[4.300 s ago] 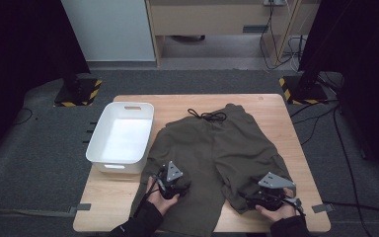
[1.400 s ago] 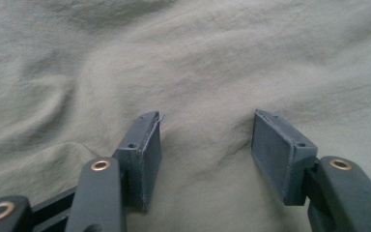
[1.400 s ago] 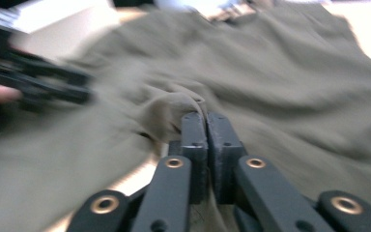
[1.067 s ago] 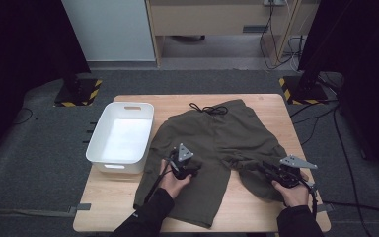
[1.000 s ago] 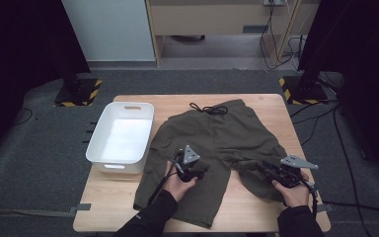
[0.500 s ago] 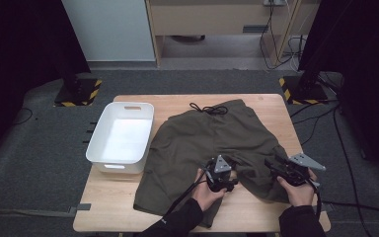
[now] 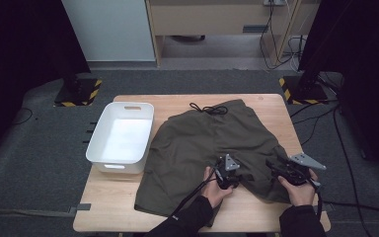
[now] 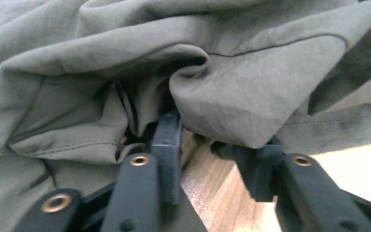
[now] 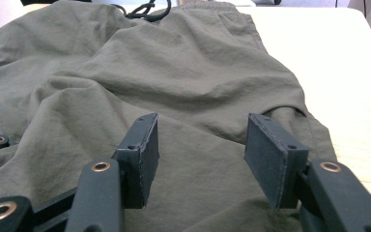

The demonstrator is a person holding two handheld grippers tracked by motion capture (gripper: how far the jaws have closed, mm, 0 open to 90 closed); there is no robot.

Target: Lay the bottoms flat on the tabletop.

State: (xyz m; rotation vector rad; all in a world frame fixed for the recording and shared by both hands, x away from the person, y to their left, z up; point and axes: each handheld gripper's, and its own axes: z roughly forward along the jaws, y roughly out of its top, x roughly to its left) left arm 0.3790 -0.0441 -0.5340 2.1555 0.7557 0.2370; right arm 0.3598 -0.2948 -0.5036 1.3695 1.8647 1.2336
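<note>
From the high view, the olive-green fabric shorts (image 7: pixel 212 148) are lying spread across the light wooden table (image 7: pixel 271 106), waistband and black drawstring (image 7: pixel 208 108) pointing away from the person, with the white rectangular plastic bin (image 7: pixel 121 137) sitting just beside them on the left. The left gripper (image 7: pixel 225 173) is working at the crotch fold in the middle of the near edge, and the right gripper (image 7: pixel 288 170) is hovering over the right leg. Down in the left gripper view, the jaws are standing apart, bare wood showing between them, and a bunched fold of the shorts (image 8: pixel 222 104) is draping over both tips; whether any cloth is truly pinched, I cannot tell. Over in the right gripper view, the jaws are gaping wide above the smooth leg panel (image 9: pixel 183 96), holding nothing. To do this well, I'd judge the left one needs to bite a single clean layer near the seam, while the right is dropping low onto the hem edge before closing.
</note>
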